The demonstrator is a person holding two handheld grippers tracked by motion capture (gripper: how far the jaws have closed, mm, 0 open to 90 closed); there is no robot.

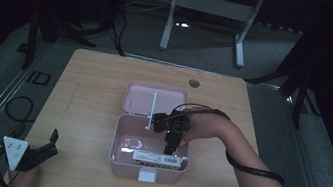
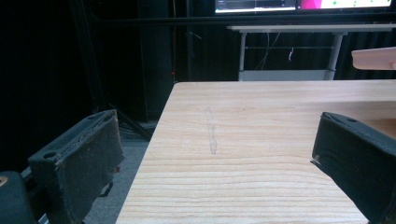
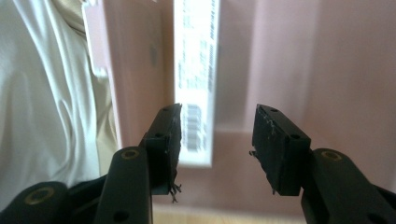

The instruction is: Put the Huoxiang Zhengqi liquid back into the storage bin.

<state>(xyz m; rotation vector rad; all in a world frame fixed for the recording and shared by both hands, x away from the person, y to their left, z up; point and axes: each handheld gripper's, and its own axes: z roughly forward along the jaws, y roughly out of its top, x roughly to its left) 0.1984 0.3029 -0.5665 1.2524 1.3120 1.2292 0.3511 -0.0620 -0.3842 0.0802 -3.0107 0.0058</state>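
A pink box (image 1: 151,148) sits open toward the near edge of the tabletop (image 1: 89,86), about midway along it, its lid (image 1: 155,100) thrown back flat toward the far edge. Inside, along the near wall, lies a white labelled packet (image 1: 156,159). The right gripper (image 1: 170,147) points down into the box just above that packet; in the right gripper view its jaws stand partly apart with nothing between them, one jaw in front of the packet's barcoded end (image 3: 194,126). The left gripper (image 1: 51,143) rests at the near left corner of the tabletop, well apart from the box, jaws spread wide and empty
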